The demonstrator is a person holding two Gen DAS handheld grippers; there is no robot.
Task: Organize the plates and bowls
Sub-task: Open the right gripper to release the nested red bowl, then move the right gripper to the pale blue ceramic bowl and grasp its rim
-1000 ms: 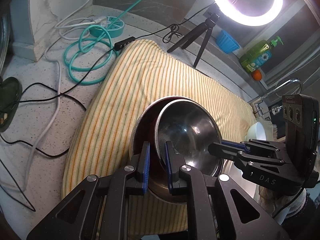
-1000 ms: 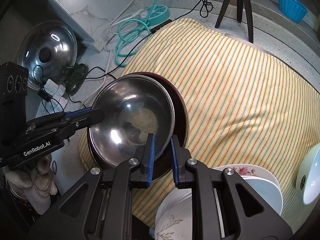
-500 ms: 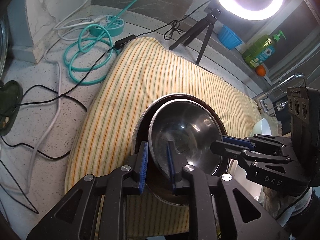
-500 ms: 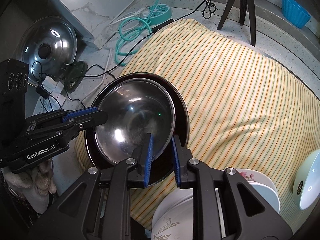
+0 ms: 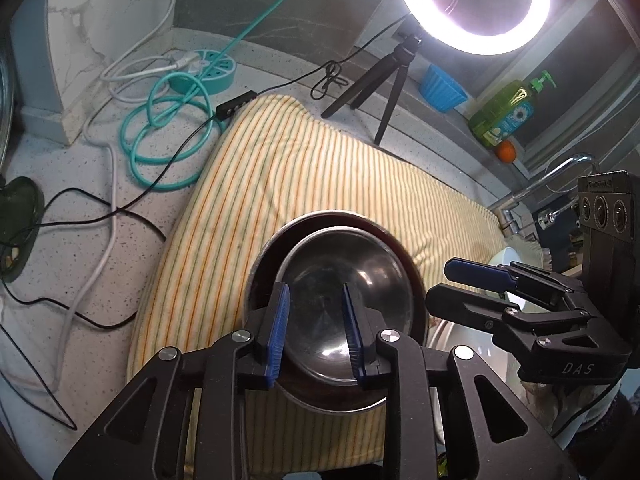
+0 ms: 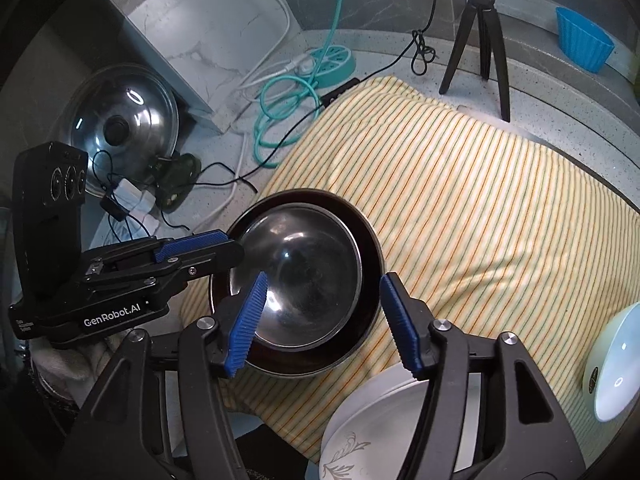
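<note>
A steel bowl (image 5: pixel 344 276) (image 6: pixel 304 276) sits nested inside a larger dark-lined bowl (image 5: pixel 260 264) (image 6: pixel 370 248) on the striped yellow cloth (image 5: pixel 288 176) (image 6: pixel 480 200). My left gripper (image 5: pixel 314 328) is open and empty, its fingers just above the steel bowl's near rim; it also shows in the right wrist view (image 6: pixel 200 248). My right gripper (image 6: pixel 324 320) is open wide and empty over the bowls' near side; it also shows in the left wrist view (image 5: pixel 464 284). White plates (image 6: pixel 380 420) are stacked at the cloth's near edge.
A pale bowl (image 6: pixel 612 360) lies at the right. A ring light on a tripod (image 5: pixel 392 80), a blue cup (image 5: pixel 442 88), a soap bottle (image 5: pixel 508 112), coiled teal cable (image 5: pixel 168 128), loose cords and a pot lid (image 6: pixel 120 124) crowd the counter.
Both grippers have opened and let go of the steel bowl, which now rests settled in the larger bowl. Both grippers have pulled back slightly.
</note>
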